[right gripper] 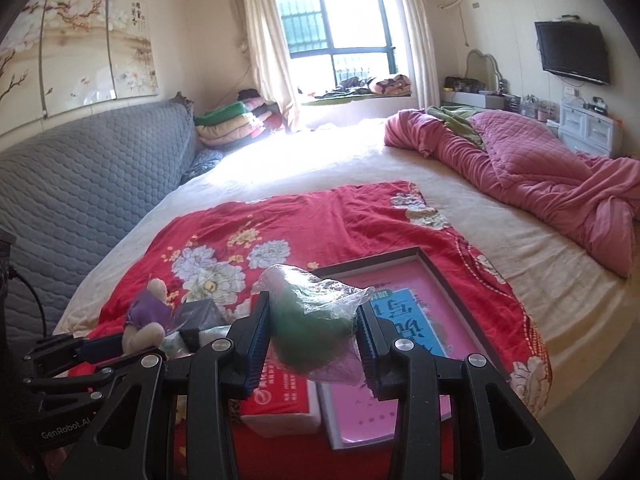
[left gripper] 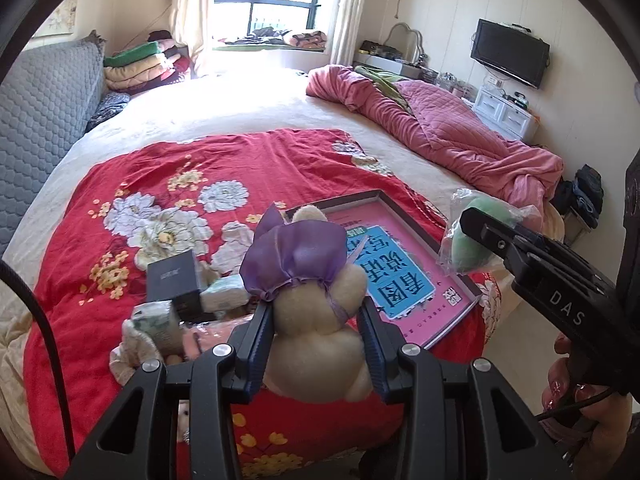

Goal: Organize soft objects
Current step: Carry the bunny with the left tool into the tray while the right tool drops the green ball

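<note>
Now | left claw [left gripper: 316,312] is gripping plush [left gripper: 316,320] | right claw [right gripper: 312,320] is gripping bagged green toy [right gripper: 308,332] | both are hanging above bed's [right gripper: 320,160] near edge

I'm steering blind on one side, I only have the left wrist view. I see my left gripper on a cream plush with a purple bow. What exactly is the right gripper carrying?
Observer: The right gripper is shut on a green soft toy in a clear plastic bag, lifted above the bed.
Operator: What lies under that bag?
Observer: A red and white tissue pack lies below it, beside the pink book in the grey tray.
Operator: Anything on the wall over the grey headboard?
Observer: Yes, a blossom painting in panels, which your view mostly cuts off.
</note>
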A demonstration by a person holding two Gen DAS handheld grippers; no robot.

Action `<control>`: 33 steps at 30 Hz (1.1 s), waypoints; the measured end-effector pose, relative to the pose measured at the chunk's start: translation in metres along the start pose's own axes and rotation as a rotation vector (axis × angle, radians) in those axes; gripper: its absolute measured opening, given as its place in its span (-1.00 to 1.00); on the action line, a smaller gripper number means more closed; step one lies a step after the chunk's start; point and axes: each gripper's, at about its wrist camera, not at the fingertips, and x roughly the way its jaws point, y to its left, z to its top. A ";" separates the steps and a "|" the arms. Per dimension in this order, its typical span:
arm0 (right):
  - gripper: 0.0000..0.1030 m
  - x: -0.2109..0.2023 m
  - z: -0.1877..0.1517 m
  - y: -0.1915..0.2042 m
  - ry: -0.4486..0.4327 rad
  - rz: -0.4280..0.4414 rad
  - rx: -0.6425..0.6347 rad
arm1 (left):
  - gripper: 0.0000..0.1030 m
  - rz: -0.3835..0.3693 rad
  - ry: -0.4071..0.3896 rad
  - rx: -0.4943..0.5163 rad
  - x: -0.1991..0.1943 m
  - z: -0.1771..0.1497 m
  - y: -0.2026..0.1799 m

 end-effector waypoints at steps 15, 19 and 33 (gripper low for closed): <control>-0.21 0.089 -0.042 -0.124 0.199 -0.129 0.109 | -0.19 -0.044 0.290 0.170 0.155 0.029 -0.101; -0.20 0.114 -0.056 -0.138 0.259 -0.138 0.124 | -0.18 -0.020 0.351 0.224 0.186 0.023 -0.114; -0.14 0.134 -0.079 -0.155 0.330 -0.150 0.150 | -0.15 -0.011 0.433 0.258 0.220 0.007 -0.120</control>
